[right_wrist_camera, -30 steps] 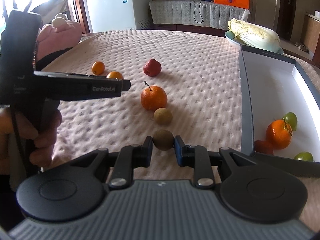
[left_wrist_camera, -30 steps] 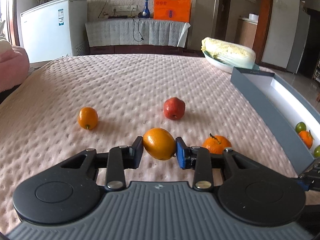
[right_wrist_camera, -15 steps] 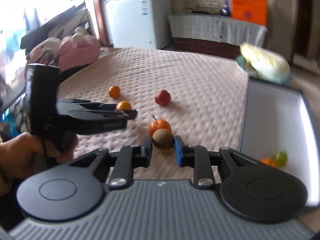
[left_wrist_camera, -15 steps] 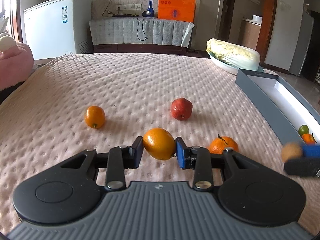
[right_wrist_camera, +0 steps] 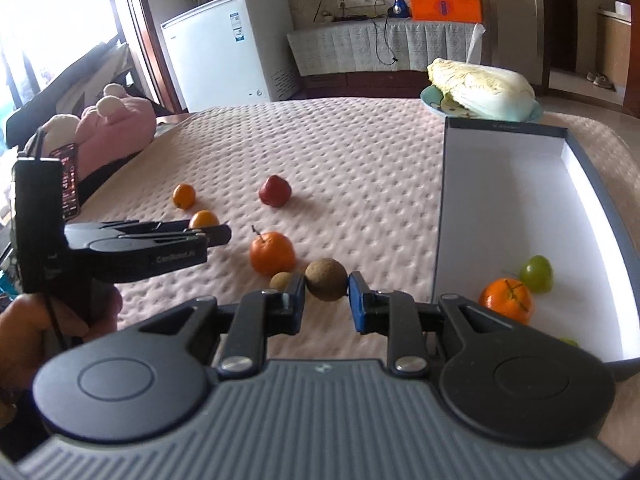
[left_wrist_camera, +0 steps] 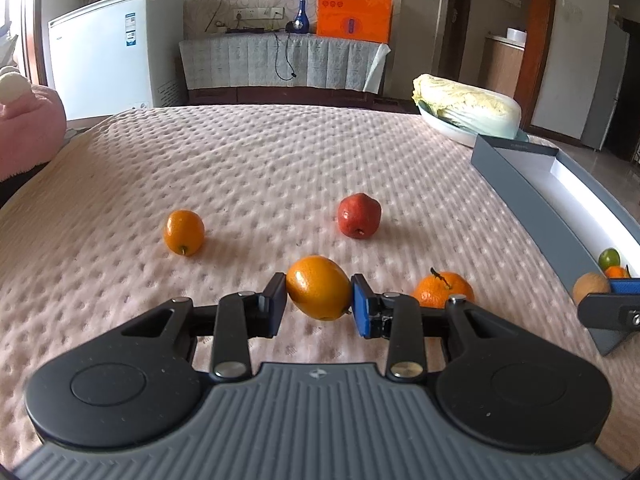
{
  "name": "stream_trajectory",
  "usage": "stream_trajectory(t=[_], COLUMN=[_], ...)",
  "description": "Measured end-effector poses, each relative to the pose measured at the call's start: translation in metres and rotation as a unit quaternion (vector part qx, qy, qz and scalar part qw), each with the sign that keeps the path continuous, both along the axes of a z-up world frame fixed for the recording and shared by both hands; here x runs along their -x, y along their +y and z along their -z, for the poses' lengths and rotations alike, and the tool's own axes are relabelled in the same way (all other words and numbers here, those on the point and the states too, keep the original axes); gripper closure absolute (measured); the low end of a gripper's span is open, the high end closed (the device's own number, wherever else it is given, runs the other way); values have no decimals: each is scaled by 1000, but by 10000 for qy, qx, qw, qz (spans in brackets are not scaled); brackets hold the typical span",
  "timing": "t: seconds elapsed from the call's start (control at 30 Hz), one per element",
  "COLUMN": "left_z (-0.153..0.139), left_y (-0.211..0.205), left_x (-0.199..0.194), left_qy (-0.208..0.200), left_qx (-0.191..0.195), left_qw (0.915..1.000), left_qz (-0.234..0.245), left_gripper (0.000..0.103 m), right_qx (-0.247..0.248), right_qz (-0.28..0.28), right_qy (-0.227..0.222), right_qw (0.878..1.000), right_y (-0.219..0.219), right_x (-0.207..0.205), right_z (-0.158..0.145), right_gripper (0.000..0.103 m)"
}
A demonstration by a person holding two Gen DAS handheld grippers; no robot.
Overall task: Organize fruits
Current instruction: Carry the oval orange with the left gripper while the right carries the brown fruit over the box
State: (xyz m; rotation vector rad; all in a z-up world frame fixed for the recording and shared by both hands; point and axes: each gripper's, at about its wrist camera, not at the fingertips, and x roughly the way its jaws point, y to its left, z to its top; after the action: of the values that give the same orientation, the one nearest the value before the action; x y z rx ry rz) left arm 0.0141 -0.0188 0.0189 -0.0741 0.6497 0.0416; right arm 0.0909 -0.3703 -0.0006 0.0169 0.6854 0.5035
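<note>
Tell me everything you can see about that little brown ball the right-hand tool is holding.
The brown fruit is small, round and dull tan, with a rough, matte skin, perhaps a longan. The right gripper is shut on it, one finger pressing each side, holding it lifted above the pink bedspread. A smaller brown fruit lies just behind it, to its left. In the left wrist view it shows at the right edge, near the grey box.

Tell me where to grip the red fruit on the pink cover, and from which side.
Grip the red fruit across its widest middle, fingers on its left and right flanks, probably coming from above. It sits alone on the pink cover, narrowing toward one end, so higher or lower pads may slip.
</note>
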Motion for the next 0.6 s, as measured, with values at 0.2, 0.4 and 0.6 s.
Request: stream_trajectory(t=[0.2,0.4,0.6], left_z=[-11,-21,-36], left_y=[-4,-13,-42], left_x=[5,8,8], left_qy=[-172,-272,-390], left_qx=[123,219,227], left_qw=[9998,9992,9969], left_qz=[67,211,640], left_gripper=[63,63,63], right_qx=[-213,-269,-80], right_qz=[409,1226,1715], right_qy=[-322,-424,-321], right_qw=[9984,9912,9846], right_y=[-19,-52,-75], right_x=[0,-13,-27], right_z=[-10,-11,-5], right_gripper=[76,76,76])
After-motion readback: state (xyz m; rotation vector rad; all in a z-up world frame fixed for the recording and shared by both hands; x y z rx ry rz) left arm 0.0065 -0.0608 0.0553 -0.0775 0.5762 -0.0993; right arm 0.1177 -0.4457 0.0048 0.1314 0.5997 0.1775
